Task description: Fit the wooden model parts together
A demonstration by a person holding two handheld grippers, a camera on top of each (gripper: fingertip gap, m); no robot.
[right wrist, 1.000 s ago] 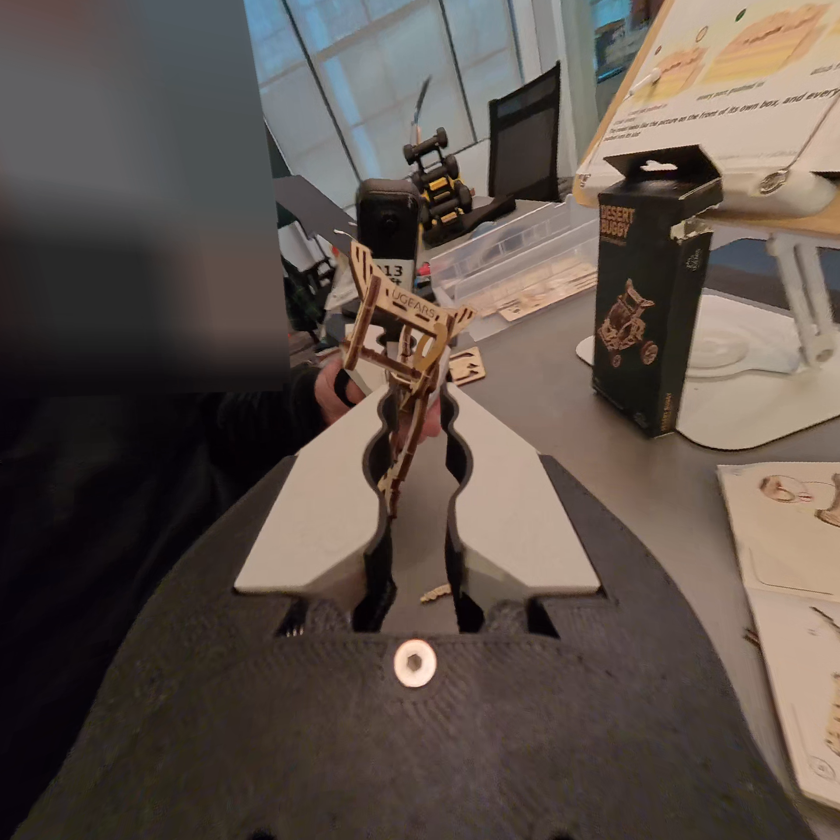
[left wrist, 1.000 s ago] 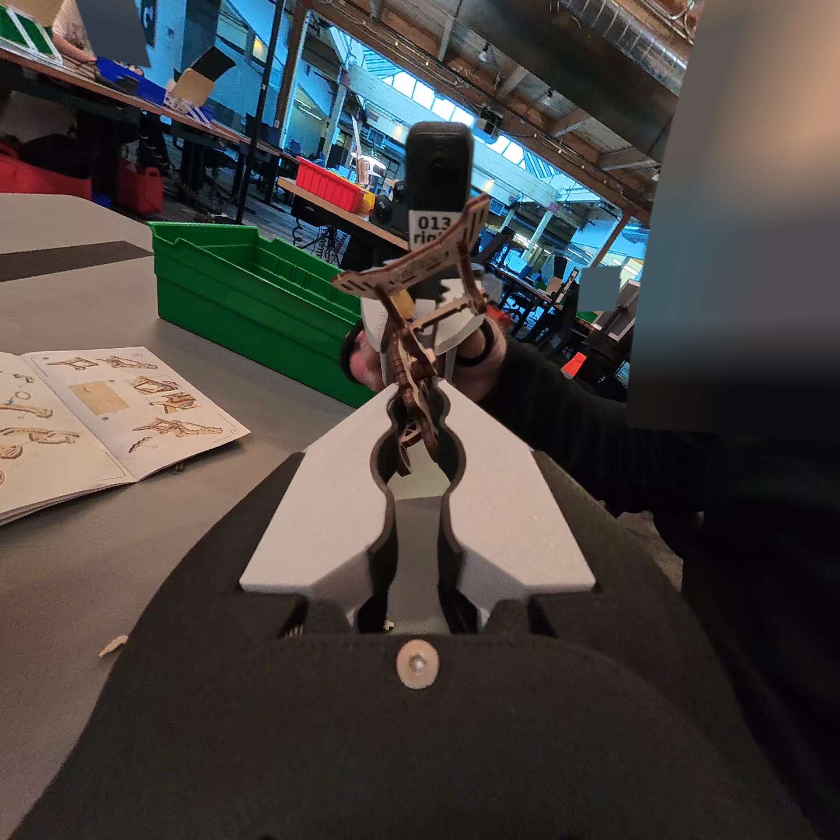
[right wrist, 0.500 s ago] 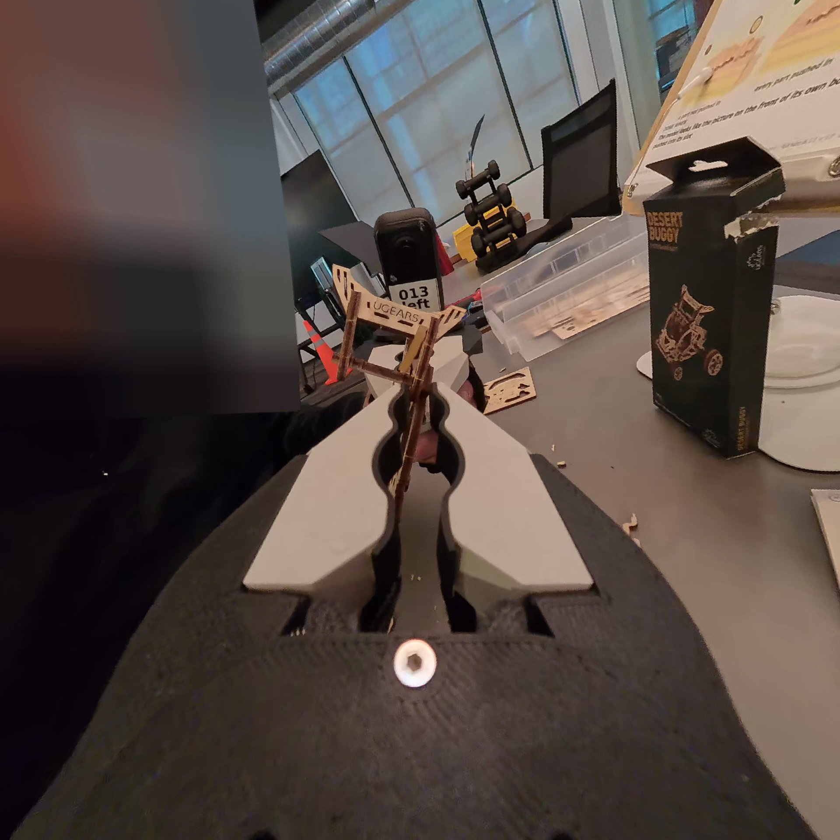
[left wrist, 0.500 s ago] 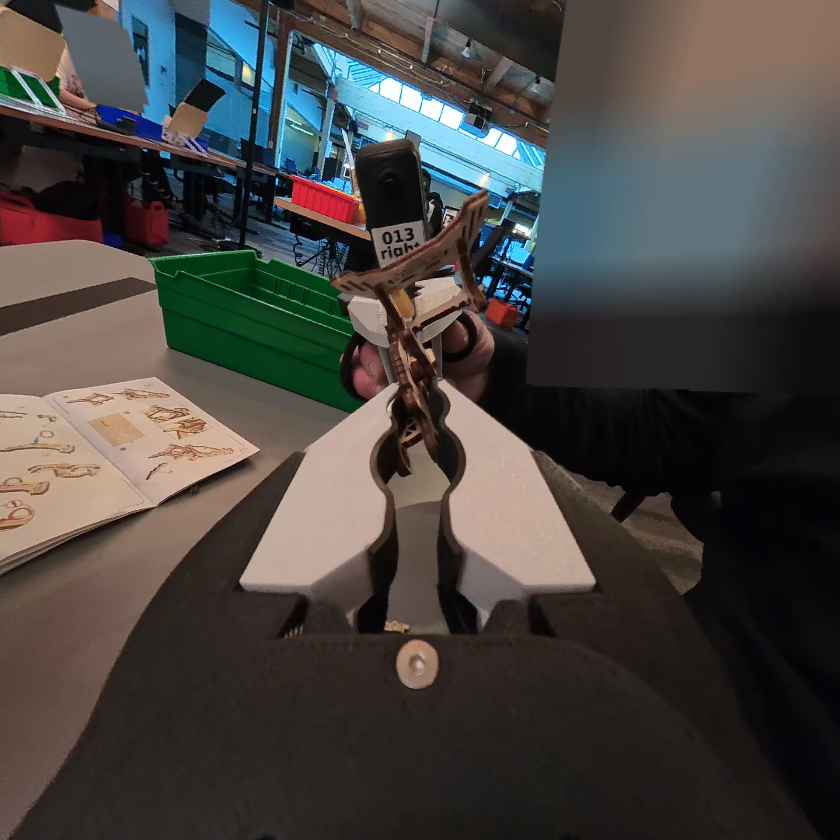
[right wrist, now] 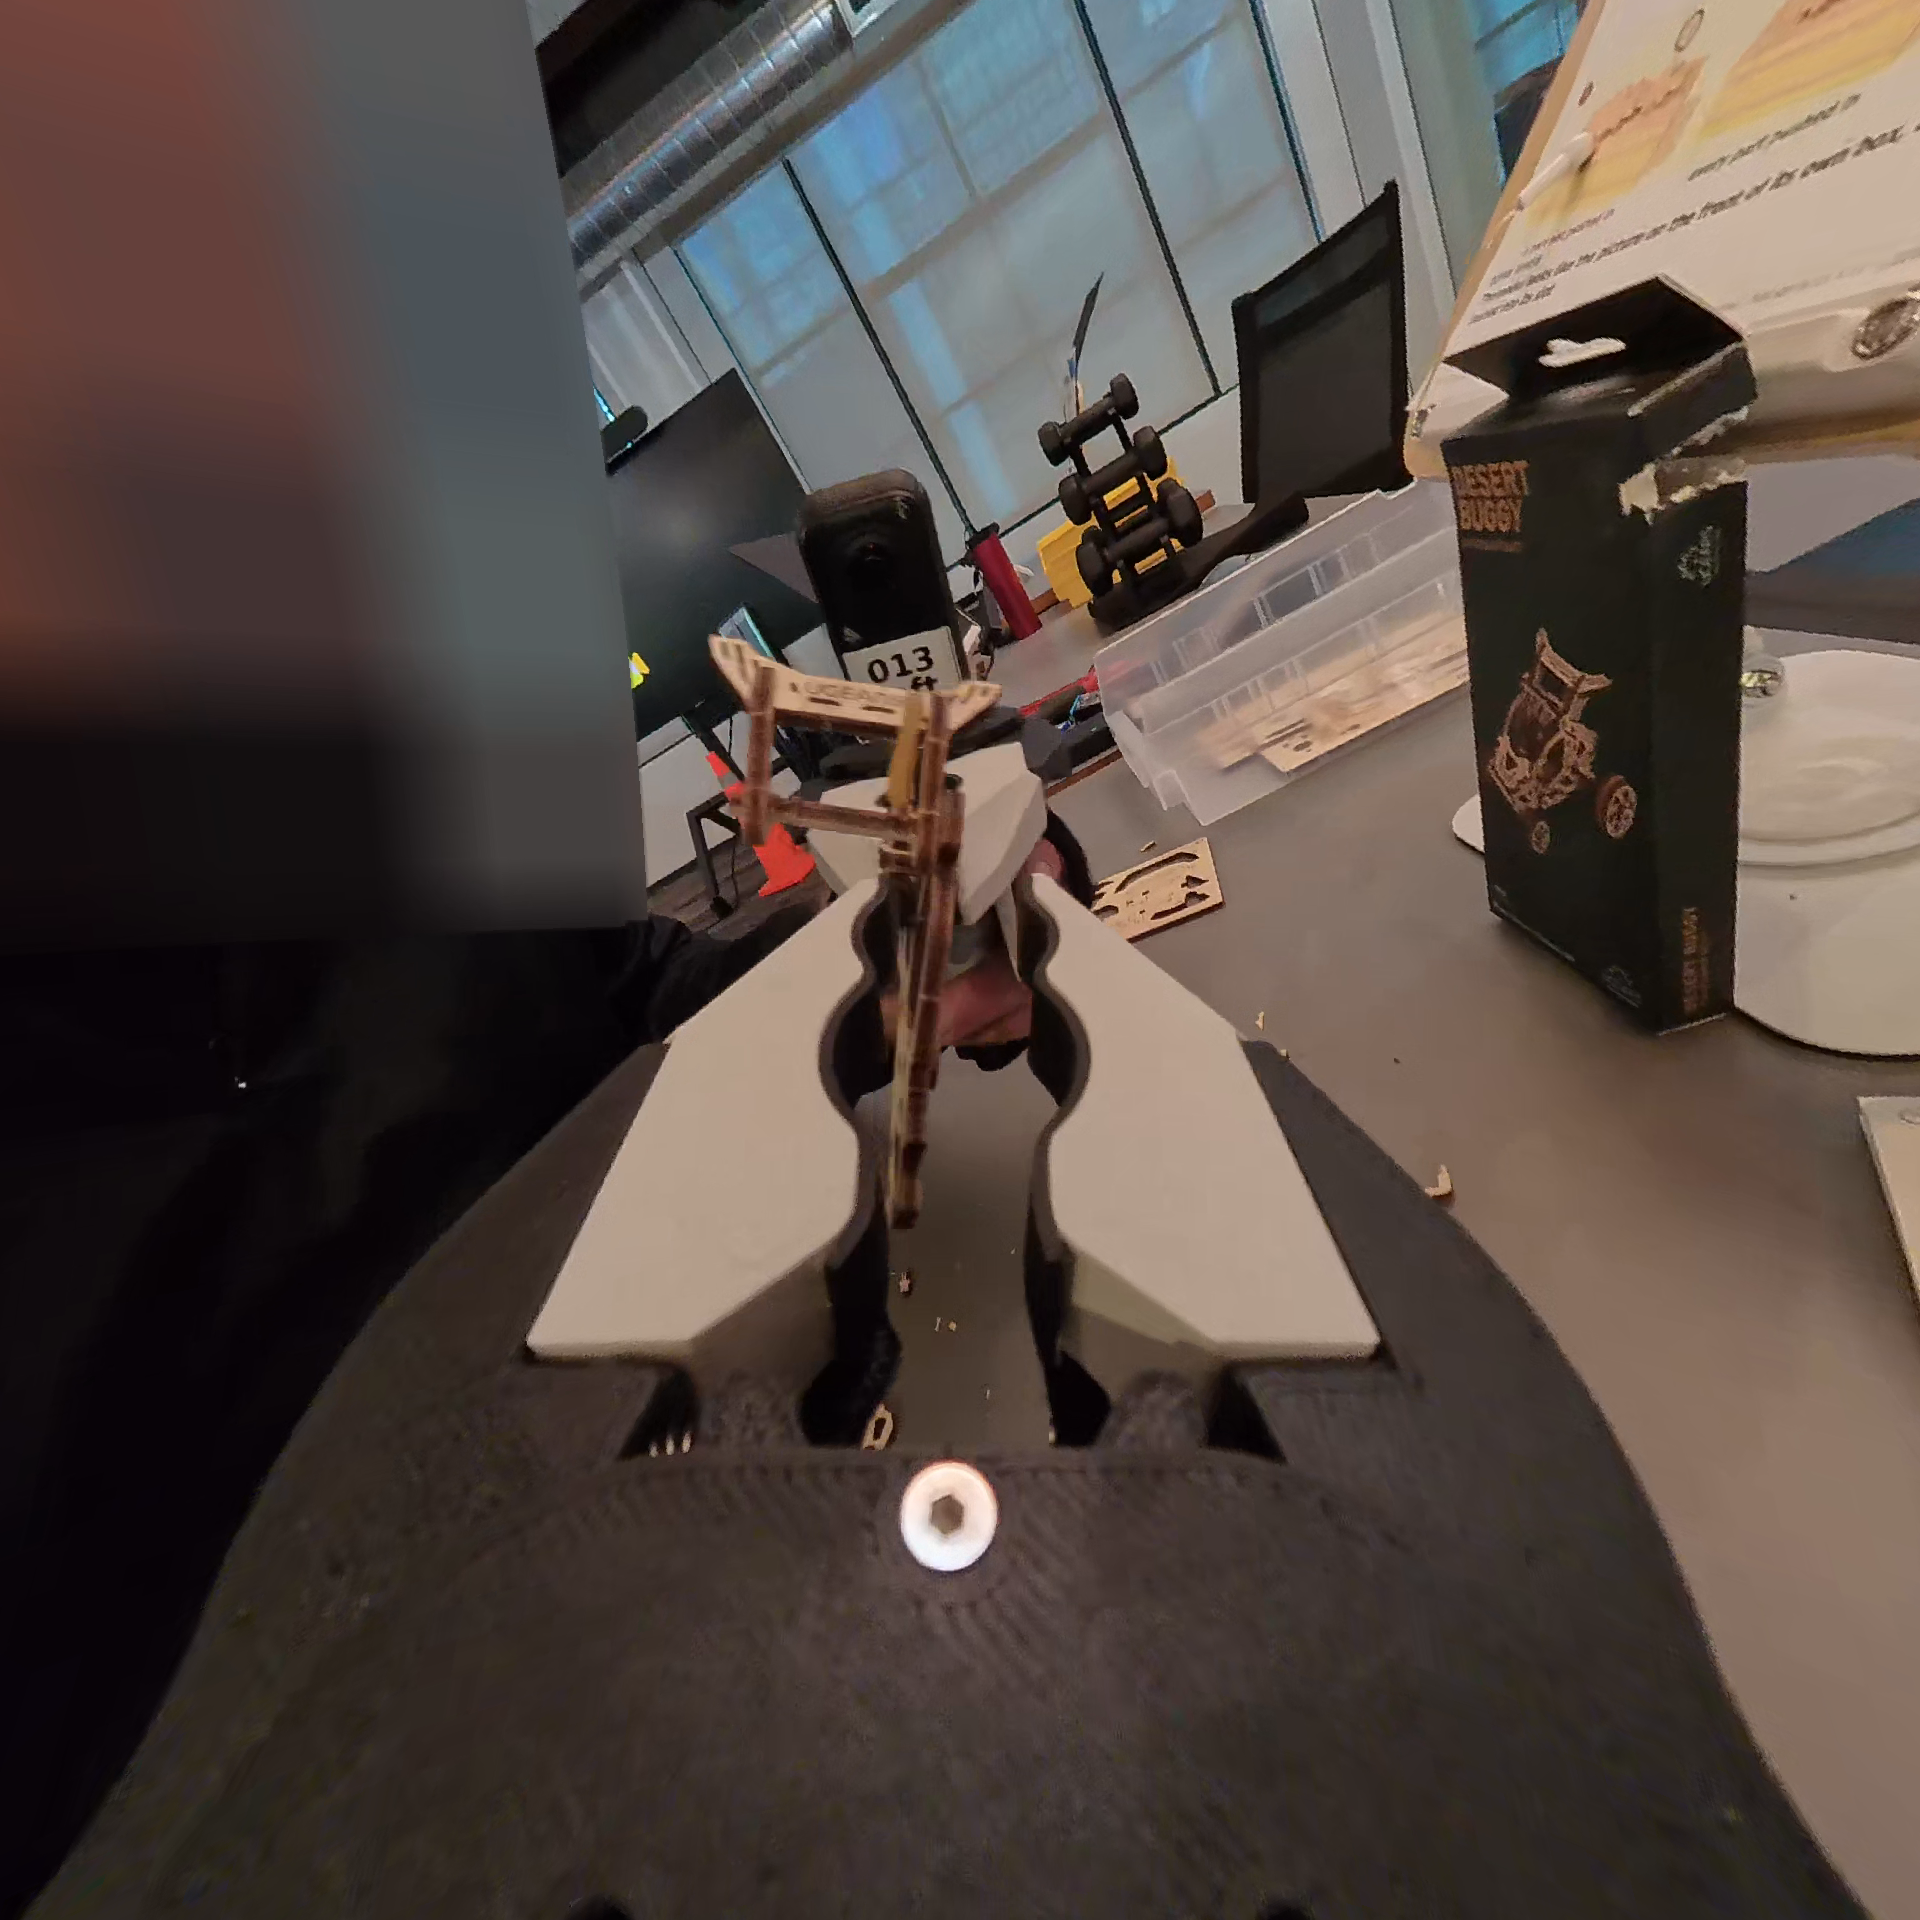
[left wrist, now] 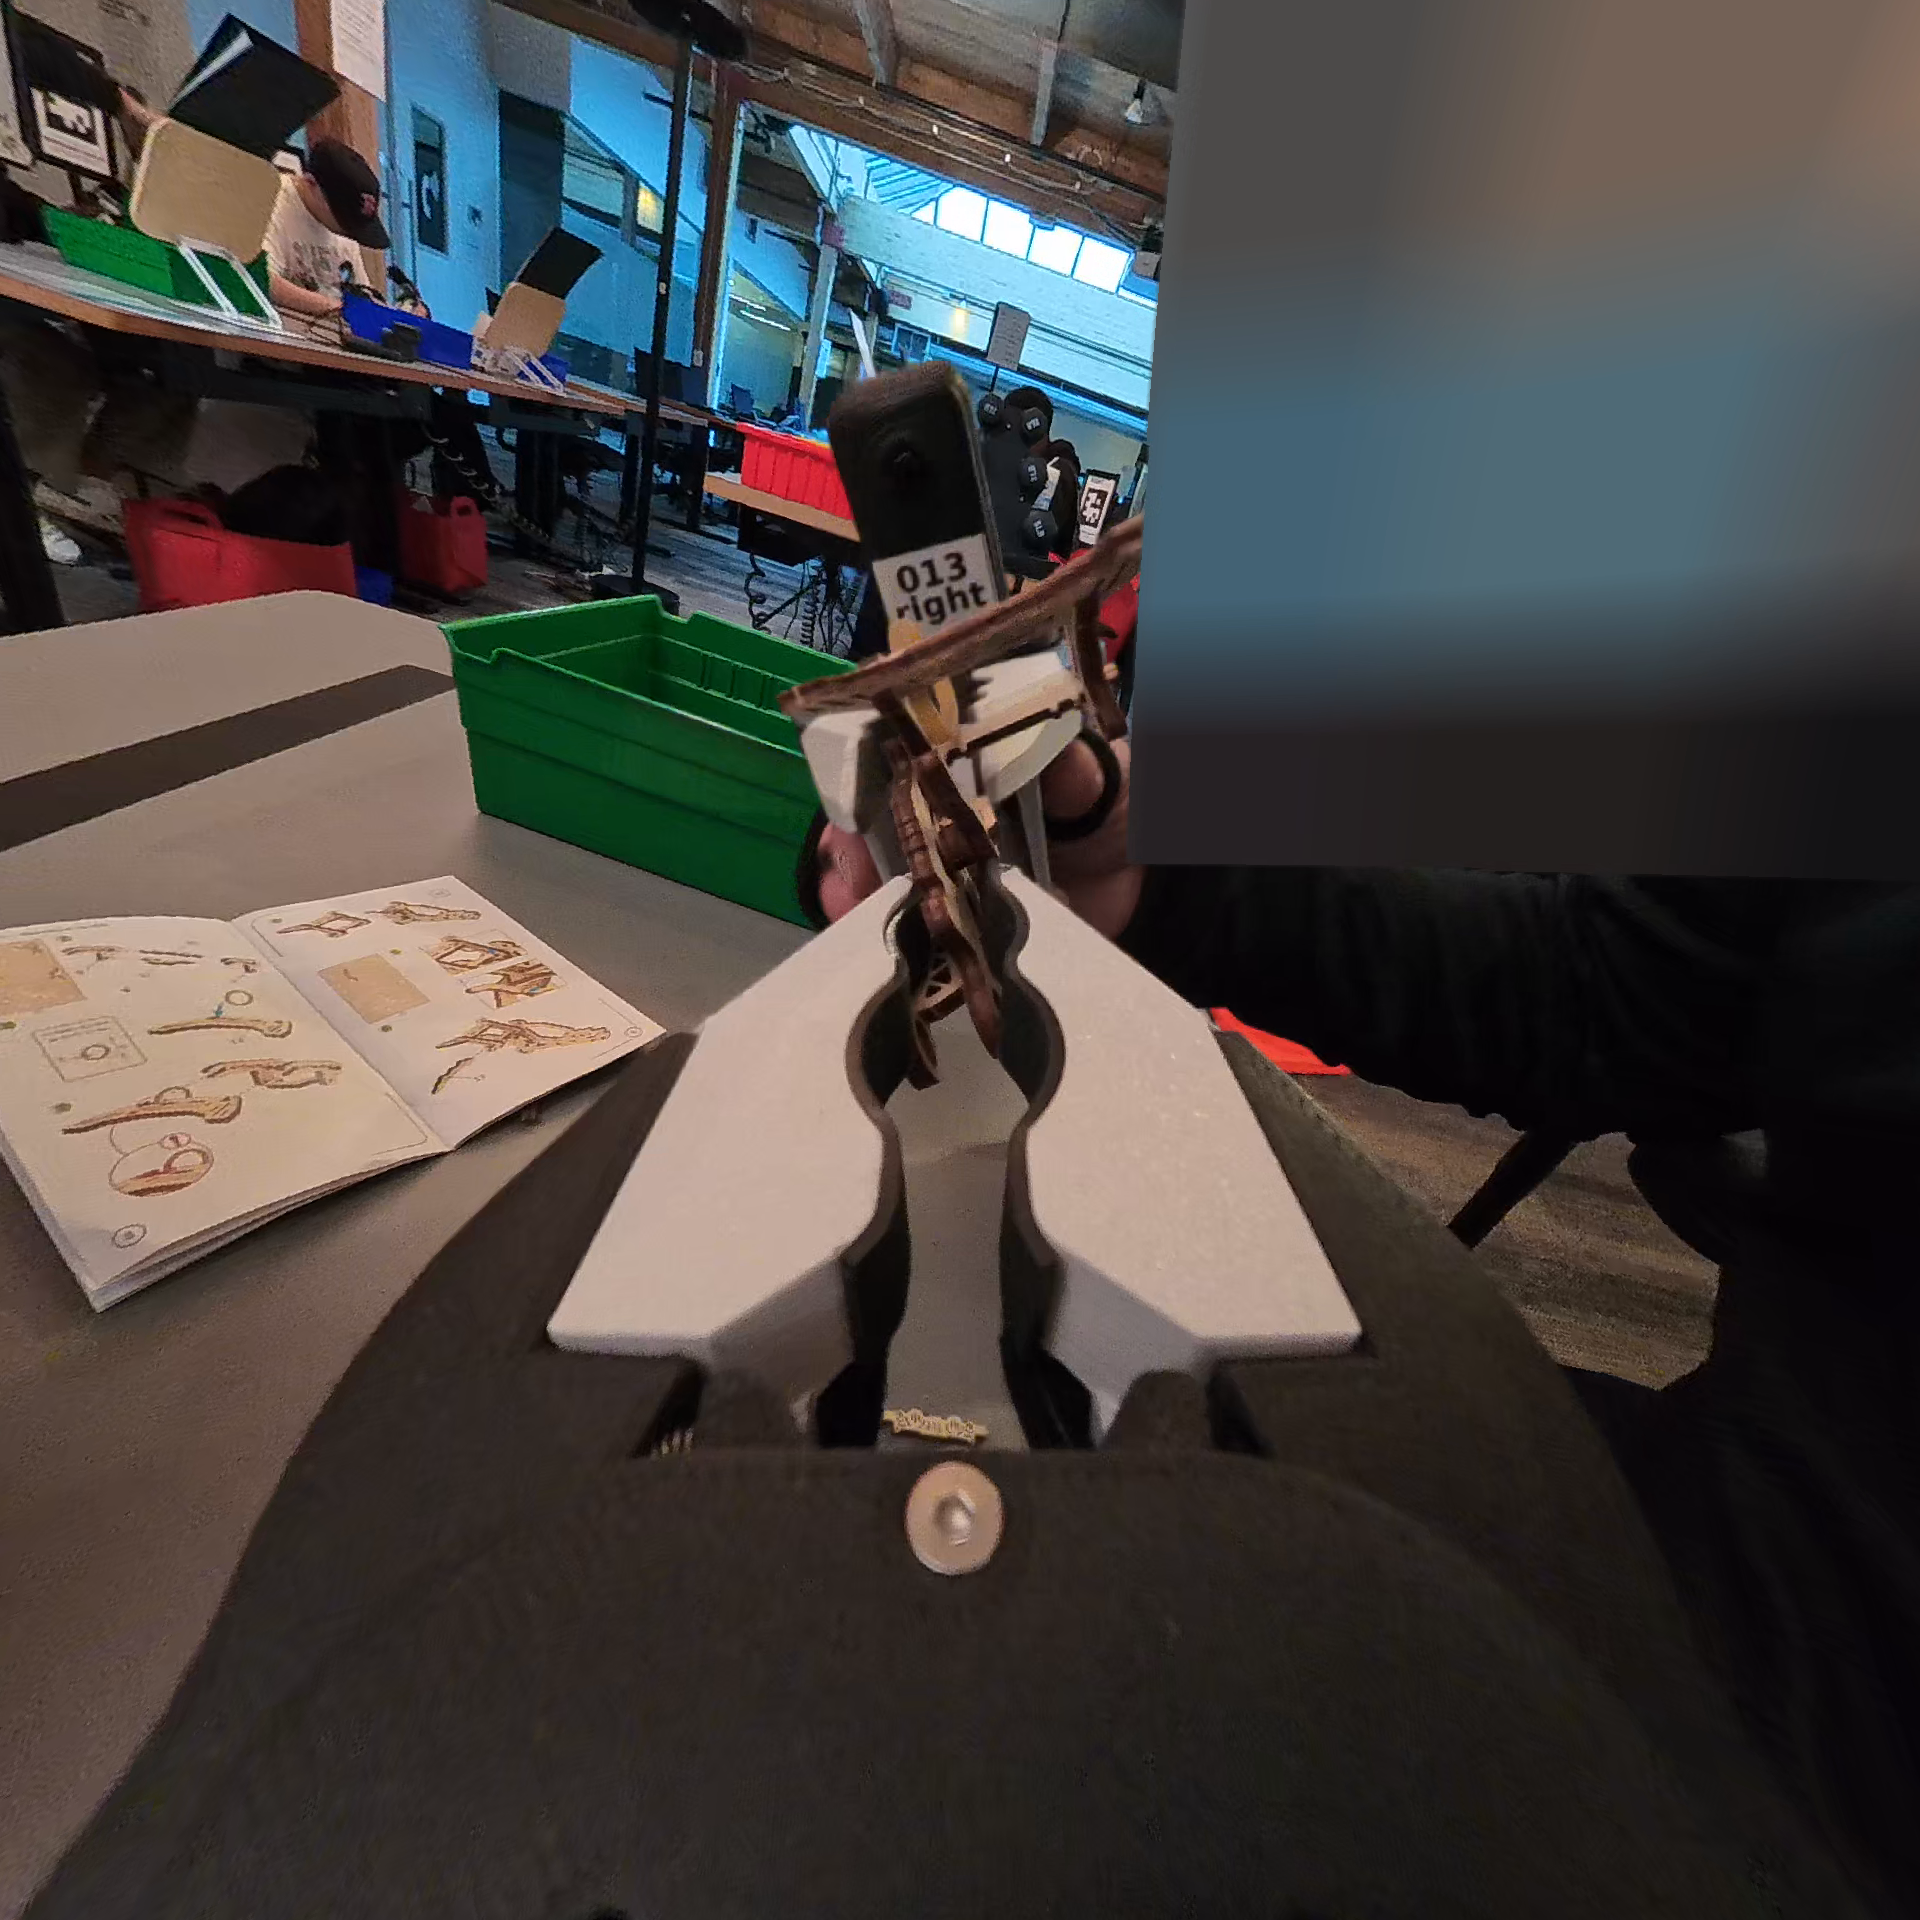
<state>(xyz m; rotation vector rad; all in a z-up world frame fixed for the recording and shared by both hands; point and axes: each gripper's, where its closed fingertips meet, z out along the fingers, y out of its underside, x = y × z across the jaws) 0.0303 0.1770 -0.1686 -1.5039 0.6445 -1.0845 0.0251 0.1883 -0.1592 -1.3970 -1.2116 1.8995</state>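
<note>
A small wooden model frame (left wrist: 940,831) is held in the air between my two grippers, which face each other. My left gripper (left wrist: 951,904) is shut on its lower part. The right gripper's white fingers (left wrist: 831,758) stand on either side of the frame, beyond it. In the right wrist view the model (right wrist: 852,707) is edge-on, with a thin strip running down between the fingers. My right gripper (right wrist: 951,914) has its jaws slightly apart: the strip lies by the left finger, with a gap to the right finger. The left gripper's white finger (right wrist: 997,821) shows behind.
A green bin (left wrist: 623,727) and an open instruction booklet (left wrist: 312,1039) lie on the grey table to the left. A black product box (right wrist: 1590,727), a clear tray (right wrist: 1299,665), a cut wooden sheet (right wrist: 1158,888) and a white stand base (right wrist: 1849,831) are to the right. A person's dark sleeve (left wrist: 1455,987) is close by. Less than 4 cm separates the two grippers' tips.
Both grippers have swung, with the model staying between them. The right jaws stand wider than half a second ago, and the frame shows more edge-on in that view.
</note>
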